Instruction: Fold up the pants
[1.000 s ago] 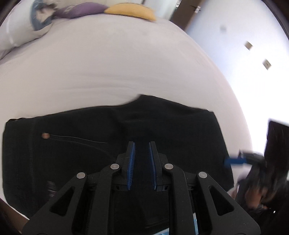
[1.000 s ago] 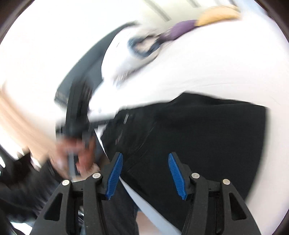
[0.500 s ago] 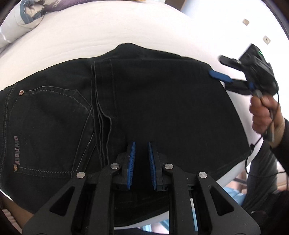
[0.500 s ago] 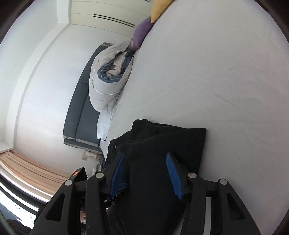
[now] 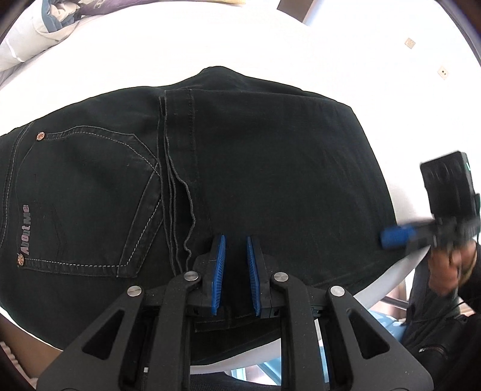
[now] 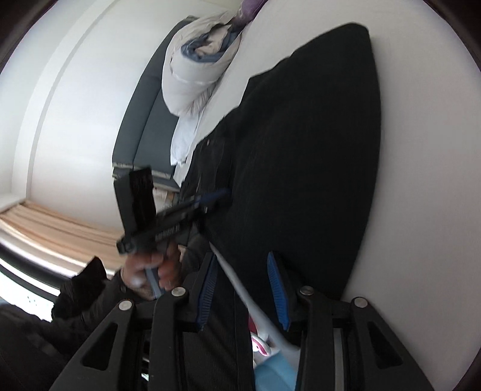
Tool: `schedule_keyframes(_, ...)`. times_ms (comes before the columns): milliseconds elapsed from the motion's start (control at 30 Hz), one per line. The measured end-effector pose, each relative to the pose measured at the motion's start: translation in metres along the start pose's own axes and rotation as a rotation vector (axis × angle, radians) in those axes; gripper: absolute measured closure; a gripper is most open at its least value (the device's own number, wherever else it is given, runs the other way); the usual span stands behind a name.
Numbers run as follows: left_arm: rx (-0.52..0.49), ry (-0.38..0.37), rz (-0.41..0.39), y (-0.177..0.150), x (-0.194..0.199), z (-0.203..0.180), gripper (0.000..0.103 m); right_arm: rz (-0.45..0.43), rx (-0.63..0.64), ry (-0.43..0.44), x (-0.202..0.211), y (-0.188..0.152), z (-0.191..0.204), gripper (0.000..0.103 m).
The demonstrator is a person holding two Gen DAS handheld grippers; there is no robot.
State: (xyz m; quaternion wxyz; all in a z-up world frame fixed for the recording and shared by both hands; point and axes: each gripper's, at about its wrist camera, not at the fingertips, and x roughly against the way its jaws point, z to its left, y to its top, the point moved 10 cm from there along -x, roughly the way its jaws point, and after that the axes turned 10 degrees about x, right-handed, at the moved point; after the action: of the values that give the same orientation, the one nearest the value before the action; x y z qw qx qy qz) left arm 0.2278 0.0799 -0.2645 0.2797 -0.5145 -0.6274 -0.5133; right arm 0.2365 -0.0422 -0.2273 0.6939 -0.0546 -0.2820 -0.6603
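Black jeans (image 5: 240,168) lie folded on the white bed, back pocket (image 5: 90,204) at the left. They also show in the right wrist view (image 6: 300,144). My left gripper (image 5: 234,240) hovers over the jeans' near edge, its blue pads a narrow gap apart with nothing between them. It also shows blurred in the right wrist view (image 6: 210,198). My right gripper (image 6: 242,261) is open and empty over the jeans' near right corner at the bed edge. It appears blurred in the left wrist view (image 5: 393,237), at the jeans' right edge.
The white bed sheet (image 5: 270,51) stretches beyond the jeans. A rolled white and blue duvet (image 6: 198,66) and pillows (image 5: 45,27) lie at the head of the bed. A dark sofa (image 6: 141,99) stands beside the bed by the wall.
The right gripper has dropped from above the jeans' far right edge to their near right corner. The left gripper has stayed over the near edge, pads unchanged.
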Motion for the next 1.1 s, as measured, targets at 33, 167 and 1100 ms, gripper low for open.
schedule_keyframes(33, 0.008, -0.006, -0.005, -0.002, 0.001, 0.000, 0.088, 0.012, -0.005, 0.002, -0.003, -0.005, 0.003, 0.065)
schedule_keyframes(167, 0.084, -0.038, -0.052, -0.003, 0.021, 0.015, 0.088, 0.141, 0.068, -0.078, -0.010, -0.028, 0.018, 0.063)
schedule_keyframes(1100, 1.071, -0.440, -0.595, -0.062, 0.128, 0.294, 0.087, -0.069, -0.241, -0.004, -0.027, 0.059, -0.046, 0.082)
